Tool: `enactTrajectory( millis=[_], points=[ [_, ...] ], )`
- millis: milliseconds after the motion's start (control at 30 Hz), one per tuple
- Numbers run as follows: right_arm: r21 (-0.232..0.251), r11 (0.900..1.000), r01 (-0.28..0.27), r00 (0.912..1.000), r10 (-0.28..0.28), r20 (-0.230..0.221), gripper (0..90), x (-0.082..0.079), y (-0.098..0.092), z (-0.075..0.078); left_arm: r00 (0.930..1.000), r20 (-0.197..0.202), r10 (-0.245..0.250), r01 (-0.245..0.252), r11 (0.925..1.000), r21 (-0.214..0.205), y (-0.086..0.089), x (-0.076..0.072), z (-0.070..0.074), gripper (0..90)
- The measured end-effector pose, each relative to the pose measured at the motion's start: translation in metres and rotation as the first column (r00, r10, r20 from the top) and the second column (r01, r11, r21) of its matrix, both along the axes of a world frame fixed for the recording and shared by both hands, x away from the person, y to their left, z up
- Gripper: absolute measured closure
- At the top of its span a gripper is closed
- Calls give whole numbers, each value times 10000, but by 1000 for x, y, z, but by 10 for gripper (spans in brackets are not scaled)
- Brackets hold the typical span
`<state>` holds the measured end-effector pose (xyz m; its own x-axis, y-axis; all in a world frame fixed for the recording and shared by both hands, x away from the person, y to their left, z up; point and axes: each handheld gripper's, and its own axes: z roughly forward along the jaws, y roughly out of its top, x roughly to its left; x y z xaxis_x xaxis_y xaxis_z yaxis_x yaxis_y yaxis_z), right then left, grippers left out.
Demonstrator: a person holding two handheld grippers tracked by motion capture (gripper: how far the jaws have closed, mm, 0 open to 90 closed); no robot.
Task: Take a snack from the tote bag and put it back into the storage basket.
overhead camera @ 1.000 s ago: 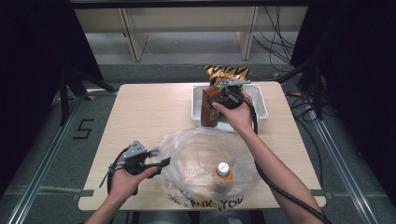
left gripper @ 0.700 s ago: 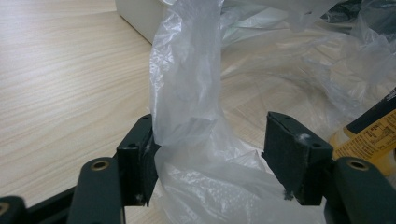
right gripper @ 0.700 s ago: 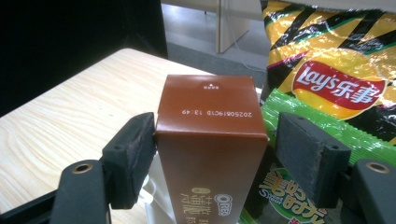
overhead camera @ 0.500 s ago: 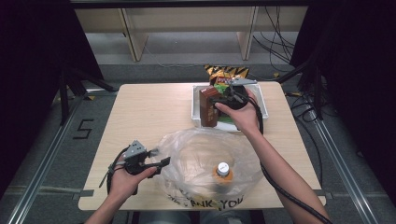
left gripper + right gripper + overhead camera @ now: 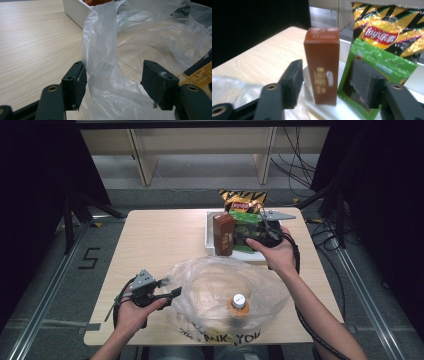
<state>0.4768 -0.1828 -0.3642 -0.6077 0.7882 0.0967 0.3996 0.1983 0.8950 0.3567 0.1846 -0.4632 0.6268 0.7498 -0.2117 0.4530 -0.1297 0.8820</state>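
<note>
**A:** Where do we stand with the right gripper [image 5: 246,239]?

**B:** We see it over the white tray [image 5: 209,236] at the far side of the table [image 5: 155,235], held in the right hand [image 5: 274,251]. Its jaws are spread wide, holding nothing. In the right gripper view the brown carton [image 5: 322,65] stands upright on the tray between the two jaws, nearer the left one, touching neither as far as we can tell.

**A:** And beside the carton?

**B:** A green packet [image 5: 377,65] leans just next to it, partly behind the right jaw, and a yellow and black crisp bag [image 5: 387,27] stands behind that, at the tray's far edge.

**A:** The left gripper [image 5: 170,293]?

**B:** The left hand [image 5: 134,310] holds it near the front left of the table, at the edge of the clear plastic bag [image 5: 220,295]. Its jaws are also apart. In the left gripper view we see a twisted strip of the bag [image 5: 100,57] rising between them, lying against the left pad; the right pad stands clear of it. Nothing is clamped.

**A:** What's in the bag?

**B:** A bottle [image 5: 239,306] with a white cap stands upright inside, towards the front. The bag spreads across the near middle of the table, well apart from the tray's contents.
</note>
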Motion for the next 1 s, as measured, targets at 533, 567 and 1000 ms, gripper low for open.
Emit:
enactTrajectory(
  millis=[533,567,1000],
  points=[
    [90,9933,-1150,9933,1151,-98,640,-47,-27,-7,9997,195,-116,115,9999,52,0,-1,1,349],
    [-70,9922,-1241,9923,1241,-35,657,-51,-29,-7,9998,208,-65,63,9999,105,0,-1,2,349],
    [2,9851,-1721,9849,1721,-171,666,-84,-34,-10,9998,185,6,-8,10000,83,-1,0,0,351]
  ],
)
